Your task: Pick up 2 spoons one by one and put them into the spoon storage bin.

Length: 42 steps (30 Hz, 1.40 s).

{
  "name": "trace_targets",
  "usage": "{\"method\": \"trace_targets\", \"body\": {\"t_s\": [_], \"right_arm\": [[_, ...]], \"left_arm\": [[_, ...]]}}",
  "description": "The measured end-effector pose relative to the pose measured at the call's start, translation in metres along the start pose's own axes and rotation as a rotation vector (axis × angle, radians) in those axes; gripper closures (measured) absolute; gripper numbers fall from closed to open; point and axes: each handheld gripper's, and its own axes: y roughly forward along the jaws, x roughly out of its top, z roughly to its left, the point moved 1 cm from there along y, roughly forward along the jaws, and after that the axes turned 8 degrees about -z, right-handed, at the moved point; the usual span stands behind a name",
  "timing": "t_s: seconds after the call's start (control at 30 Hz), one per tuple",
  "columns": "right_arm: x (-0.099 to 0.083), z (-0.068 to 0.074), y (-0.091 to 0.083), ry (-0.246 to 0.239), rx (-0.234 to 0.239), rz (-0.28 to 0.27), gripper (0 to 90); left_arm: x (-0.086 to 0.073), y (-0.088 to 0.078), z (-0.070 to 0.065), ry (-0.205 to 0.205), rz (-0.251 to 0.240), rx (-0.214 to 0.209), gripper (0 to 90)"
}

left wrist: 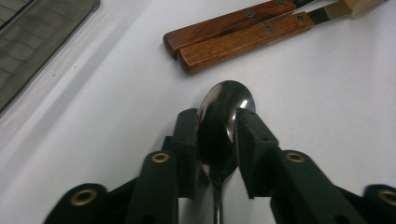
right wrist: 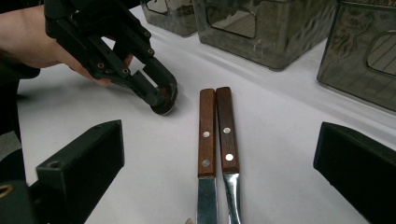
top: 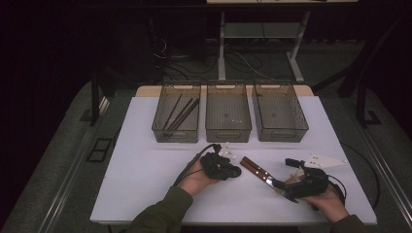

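Observation:
A shiny metal spoon (left wrist: pixel 225 109) lies on the white table (top: pixel 145 170), and my left gripper (left wrist: pixel 217 115) is shut on its bowl, one pad against each side. From above, the left gripper (top: pixel 232 171) sits at the table's middle front, pointing right. Just right of it lie two knives (top: pixel 256 168) with brown wooden handles, side by side. My right gripper (right wrist: pixel 217 140) is open wide, a jaw on either side of the knives (right wrist: pixel 216 130) where handles meet blades, touching neither. The left gripper (right wrist: pixel 161 95) is seen beyond the handle ends.
Three dark see-through bins stand in a row at the back: the left bin (top: pixel 176 135) holds several long dark sticks (top: pixel 180 112); the middle bin (top: pixel 228 133) and the right bin (top: pixel 282 133) look bare. Cables trail from both grippers.

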Motion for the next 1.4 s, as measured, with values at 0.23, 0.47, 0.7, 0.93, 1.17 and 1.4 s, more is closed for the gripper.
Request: {"method": "trace_targets", "body": {"t_s": [0.23,0.47,0.7,0.93,1.17,1.4], "right_arm": [[0.000,0.000,0.000,0.003,-0.001,-0.001,1.8],[0.000,0.000,0.000,0.002,-0.003,0.000,1.8],[0.000,0.000,0.000,0.004,-0.003,-0.002,1.8],[0.000,0.000,-0.001,0.002,-0.003,-0.002,1.8],[0.001,-0.001,-0.001,0.000,-0.002,-0.008,1.8],[0.001,-0.001,-0.001,0.000,-0.007,-0.010,1.8]], "left_arm": [[0.001,-0.008,-0.003,0.018,0.002,-0.009,83.6],[0.001,-0.010,-0.005,0.014,0.004,-0.025,86.6],[0.001,-0.009,-0.005,0.012,0.007,-0.025,84.9],[0.002,-0.010,-0.005,0.008,0.001,-0.045,88.5],[0.004,-0.011,-0.003,-0.037,-0.010,-0.051,88.6],[0.012,-0.022,0.004,-0.054,-0.031,-0.045,88.6]]}}
